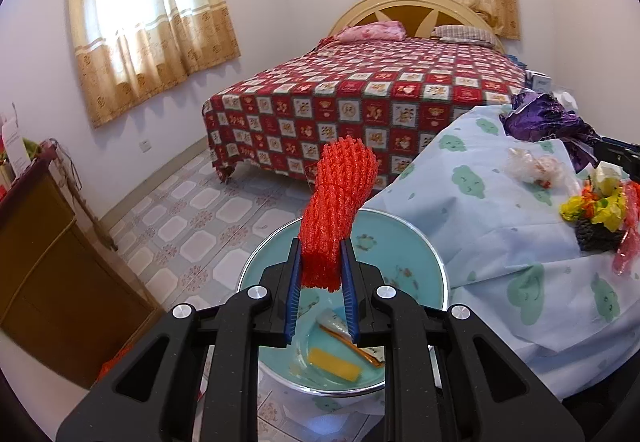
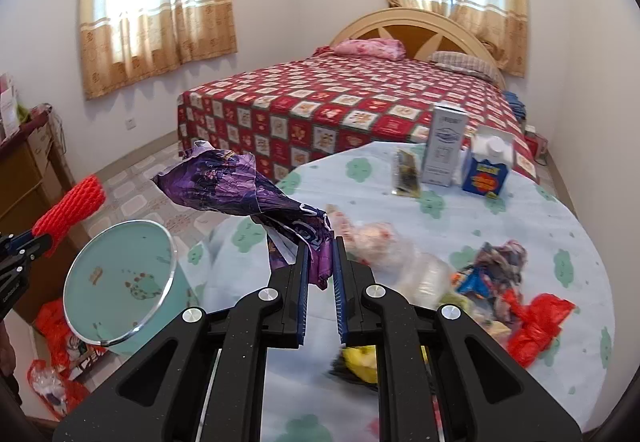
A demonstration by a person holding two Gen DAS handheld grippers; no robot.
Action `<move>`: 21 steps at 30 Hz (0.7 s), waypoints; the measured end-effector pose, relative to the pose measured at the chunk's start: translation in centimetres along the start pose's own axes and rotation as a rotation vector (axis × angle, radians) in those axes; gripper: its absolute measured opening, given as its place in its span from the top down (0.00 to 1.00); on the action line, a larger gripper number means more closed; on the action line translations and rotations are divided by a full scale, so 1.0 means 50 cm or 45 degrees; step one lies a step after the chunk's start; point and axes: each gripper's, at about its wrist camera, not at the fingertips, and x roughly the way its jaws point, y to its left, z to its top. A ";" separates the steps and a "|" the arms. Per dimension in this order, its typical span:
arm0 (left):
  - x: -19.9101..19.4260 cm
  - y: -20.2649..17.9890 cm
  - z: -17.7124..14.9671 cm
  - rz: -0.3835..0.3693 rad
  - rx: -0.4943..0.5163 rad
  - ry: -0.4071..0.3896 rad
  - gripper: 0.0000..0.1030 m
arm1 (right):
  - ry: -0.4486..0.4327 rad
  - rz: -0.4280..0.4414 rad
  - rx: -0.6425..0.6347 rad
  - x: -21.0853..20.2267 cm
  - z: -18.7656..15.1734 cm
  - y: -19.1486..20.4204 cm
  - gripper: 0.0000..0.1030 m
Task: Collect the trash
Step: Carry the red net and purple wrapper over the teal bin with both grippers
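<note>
My left gripper (image 1: 321, 242) is shut on a red foam fruit net (image 1: 338, 202), held upright over a teal basin (image 1: 416, 262) beside the table. Inside the basin lie a yellow sponge-like piece (image 1: 334, 364) and a wrapper (image 1: 348, 334). My right gripper (image 2: 321, 242) is shut on a crumpled purple wrapper (image 2: 236, 182), held above the table's left edge. From the right wrist view the teal basin (image 2: 120, 278) stands lower left, with the left gripper's red net (image 2: 70, 212) above it. Clear plastic (image 2: 384, 242), a red bag (image 2: 536, 322) and colourful wrappers (image 2: 496, 266) lie on the table.
The round table (image 2: 440, 210) has a pale blue cloth with green clouds. A white box (image 2: 446, 144) and a blue-and-white carton (image 2: 488, 166) stand at its far side. A bed (image 1: 360, 90) with a red checked cover is behind. A brown cabinet (image 1: 44, 262) stands left.
</note>
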 end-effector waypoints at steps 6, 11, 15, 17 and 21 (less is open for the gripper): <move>0.000 0.016 0.000 0.017 -0.027 -0.002 0.82 | 0.010 0.036 -0.043 0.019 0.006 0.042 0.88; -0.003 0.037 -0.002 0.033 -0.048 -0.006 0.82 | 0.016 0.063 -0.076 0.029 0.008 0.077 0.88; -0.005 0.059 -0.005 0.055 -0.069 -0.005 0.82 | 0.016 0.086 -0.104 0.037 0.014 0.108 0.88; -0.004 0.072 -0.006 0.067 -0.083 -0.003 0.82 | 0.016 0.093 -0.113 0.040 0.014 0.118 0.88; -0.004 0.091 -0.008 0.085 -0.103 -0.002 0.82 | 0.026 0.114 -0.140 0.050 0.015 0.144 0.88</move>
